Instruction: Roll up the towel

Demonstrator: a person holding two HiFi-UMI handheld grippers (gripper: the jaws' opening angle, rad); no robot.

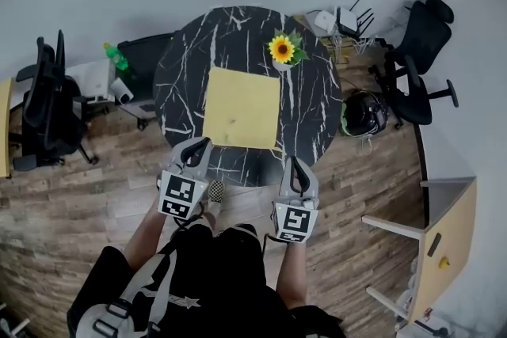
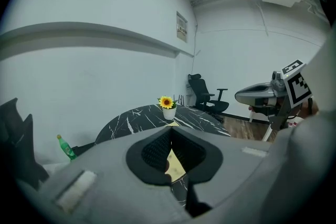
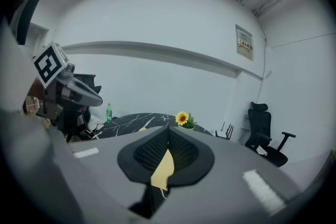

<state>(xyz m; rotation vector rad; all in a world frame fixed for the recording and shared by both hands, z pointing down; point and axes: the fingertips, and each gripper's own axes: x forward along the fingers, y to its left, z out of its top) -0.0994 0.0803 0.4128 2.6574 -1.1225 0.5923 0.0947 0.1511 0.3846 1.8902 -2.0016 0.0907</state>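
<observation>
A yellow towel [image 1: 242, 108] lies flat and spread out on the round black marble table [image 1: 178, 67]. Both grippers hang just off the table's near edge, short of the towel and apart from it. The left gripper [image 1: 197, 144] is shut and holds nothing; so is the right gripper [image 1: 293, 163]. In the left gripper view the jaws [image 2: 170, 129] are closed, and a strip of towel [image 2: 174, 163] shows through the opening behind them. The right gripper view shows closed jaws [image 3: 169, 129] too, with towel [image 3: 162, 168] behind them.
A sunflower pot [image 1: 282, 51] stands on the table beyond the towel's far right corner. Black office chairs [image 1: 45, 103] [image 1: 416, 59] flank the table. A green bottle [image 1: 116, 55] and a black helmet-like thing [image 1: 364, 113] sit beside it. A wooden desk [image 1: 447, 237] stands at right.
</observation>
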